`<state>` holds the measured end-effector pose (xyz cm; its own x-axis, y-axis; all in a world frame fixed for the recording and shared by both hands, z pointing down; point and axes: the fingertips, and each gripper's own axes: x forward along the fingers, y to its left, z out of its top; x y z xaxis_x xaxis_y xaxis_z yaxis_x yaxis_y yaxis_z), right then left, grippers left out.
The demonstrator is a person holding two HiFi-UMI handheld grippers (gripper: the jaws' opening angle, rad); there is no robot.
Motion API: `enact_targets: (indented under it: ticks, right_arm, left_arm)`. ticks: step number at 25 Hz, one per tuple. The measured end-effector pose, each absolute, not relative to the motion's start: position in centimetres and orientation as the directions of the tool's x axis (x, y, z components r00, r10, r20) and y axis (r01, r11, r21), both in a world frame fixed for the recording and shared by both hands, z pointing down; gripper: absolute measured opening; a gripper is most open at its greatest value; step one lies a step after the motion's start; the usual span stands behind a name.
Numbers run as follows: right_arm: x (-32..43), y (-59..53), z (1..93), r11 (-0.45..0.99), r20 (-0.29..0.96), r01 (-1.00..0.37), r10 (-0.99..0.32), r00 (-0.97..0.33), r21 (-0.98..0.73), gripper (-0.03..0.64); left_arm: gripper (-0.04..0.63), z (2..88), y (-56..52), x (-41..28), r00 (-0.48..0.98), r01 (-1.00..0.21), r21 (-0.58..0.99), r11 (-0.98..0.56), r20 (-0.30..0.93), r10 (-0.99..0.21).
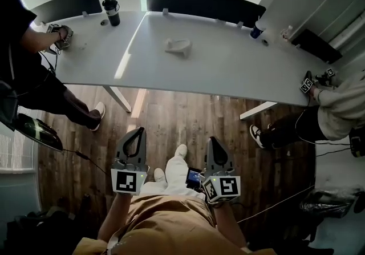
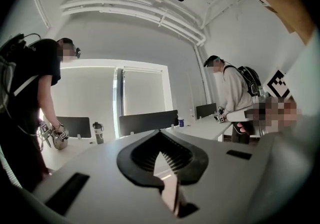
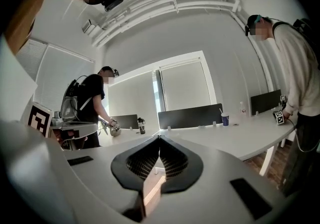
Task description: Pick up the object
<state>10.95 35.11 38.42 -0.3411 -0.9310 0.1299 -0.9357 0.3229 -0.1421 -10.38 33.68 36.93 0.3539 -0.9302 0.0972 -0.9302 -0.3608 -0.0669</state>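
- The left gripper [image 1: 137,132] is held low over the wooden floor [image 1: 188,114]. Its jaws are pressed together with nothing caught between them.
- Same deal with the right gripper [image 1: 211,139]: it's held alongside the left one, jaws fully closed and empty.
- The white object [image 1: 178,47] is sat on the white table [image 1: 228,74], roughly mid-table. It's well apart from both grippers and not touched by either.
- A black bottle [image 1: 112,12] is stood upright toward the table's far left, and a blue cup [image 1: 256,32] is parked near the far right.
- One person [image 1: 23,48] is seen at the left end of the table and another person [image 1: 342,105] at the right end.
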Motion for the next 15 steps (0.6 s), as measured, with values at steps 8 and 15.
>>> enact_targets:
  ticks: [8, 15]
  right_arm:
    - [11.6, 25.7, 37.2, 0.415, 0.083, -0.899, -0.900, -0.428, -0.143, 0.008]
    - [13.8, 19.8, 36.7, 0.449, 0.063, -0.881, -0.885, -0.462, -0.147, 0.008]
  left_arm:
    - [0.006, 35.2, 24.8, -7.6, 0.312, -0.942, -0.106, -0.318, 0.068, -0.948]
    - [0.006, 35.0, 20.6, -5.2, 0.287, -0.948, -0.123, -0.294, 0.066, -0.956]
